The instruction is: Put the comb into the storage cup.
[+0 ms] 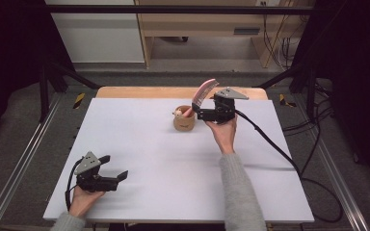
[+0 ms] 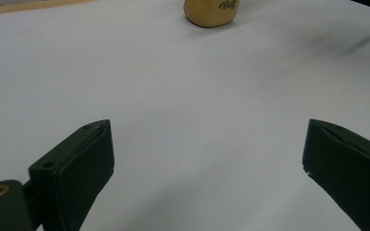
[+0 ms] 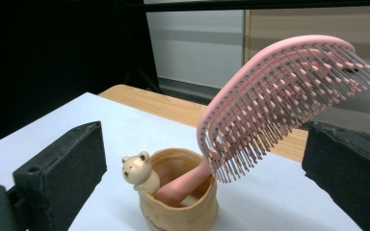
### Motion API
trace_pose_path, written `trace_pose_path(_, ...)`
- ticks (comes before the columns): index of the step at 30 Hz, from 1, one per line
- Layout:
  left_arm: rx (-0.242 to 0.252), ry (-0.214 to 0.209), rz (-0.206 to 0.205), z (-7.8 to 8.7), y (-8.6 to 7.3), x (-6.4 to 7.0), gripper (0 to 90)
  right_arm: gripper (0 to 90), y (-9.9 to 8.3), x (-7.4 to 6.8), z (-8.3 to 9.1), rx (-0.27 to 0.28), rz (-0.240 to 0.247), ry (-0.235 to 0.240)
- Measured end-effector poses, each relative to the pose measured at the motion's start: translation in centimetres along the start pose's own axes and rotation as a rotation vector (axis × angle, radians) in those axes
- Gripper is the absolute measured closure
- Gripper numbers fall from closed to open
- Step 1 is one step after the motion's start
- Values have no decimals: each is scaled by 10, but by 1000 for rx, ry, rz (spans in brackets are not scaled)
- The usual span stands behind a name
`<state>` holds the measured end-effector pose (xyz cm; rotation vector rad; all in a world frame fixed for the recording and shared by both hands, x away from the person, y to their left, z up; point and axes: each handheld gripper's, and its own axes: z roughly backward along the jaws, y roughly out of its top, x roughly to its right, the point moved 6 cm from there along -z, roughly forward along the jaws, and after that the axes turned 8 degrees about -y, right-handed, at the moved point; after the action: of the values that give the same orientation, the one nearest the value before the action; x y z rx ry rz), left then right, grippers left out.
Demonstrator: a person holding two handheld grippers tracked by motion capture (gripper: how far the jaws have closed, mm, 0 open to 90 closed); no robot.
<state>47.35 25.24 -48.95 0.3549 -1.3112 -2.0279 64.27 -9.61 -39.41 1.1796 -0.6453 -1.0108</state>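
A tan cup with a small bear figure on its rim stands near the far middle of the white table. A pink hairbrush stands in the cup, handle down and bristled head leaning up to the right. My right gripper is open just right of the cup, and the brush sits between its jaws without touching either one. My left gripper rests open near the front left of the table, nothing between its jaws. The cup's base shows far ahead in the left gripper view.
The white sheet covers a wooden tabletop whose far edge shows. A black cable trails from my right gripper across the right side of the table. Metal frame rails run along both sides. Shelving stands beyond the table.
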Motion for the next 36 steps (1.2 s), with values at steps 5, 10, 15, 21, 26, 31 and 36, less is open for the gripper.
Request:
trace_pose_path(5, 1, 1, 2, 0, 0, 0, 42, 2, -1, -5, 9, -8, 19, 24)
trace_pose_path(10, 2, -1, 3, 0, 1, 0, 40, 1, -4, -9, 18, -18, 64, 33)
trace_pose_path(15, 0, -2, 2, 0, 1, 0, 36, 1, -4, -15, 28, -4, 78, 59)
trace_pose_path(21, -1, -7, 5, -1, 1, 1, 24, 1, -6, -22, 41, 2, 95, 87)
trace_pose_path(26, -4, -6, 6, -1, 1, 2, 17, 1, -10, -20, 52, 16, 79, 112)
trace_pose_path(31, -11, -6, 5, -2, 0, 2, 9, 1, -17, -16, 61, 6, 81, 120)
trace_pose_path(36, -13, -1, 1, -3, 0, 2, 1, 1, -24, -12, 70, -18, 100, 121)
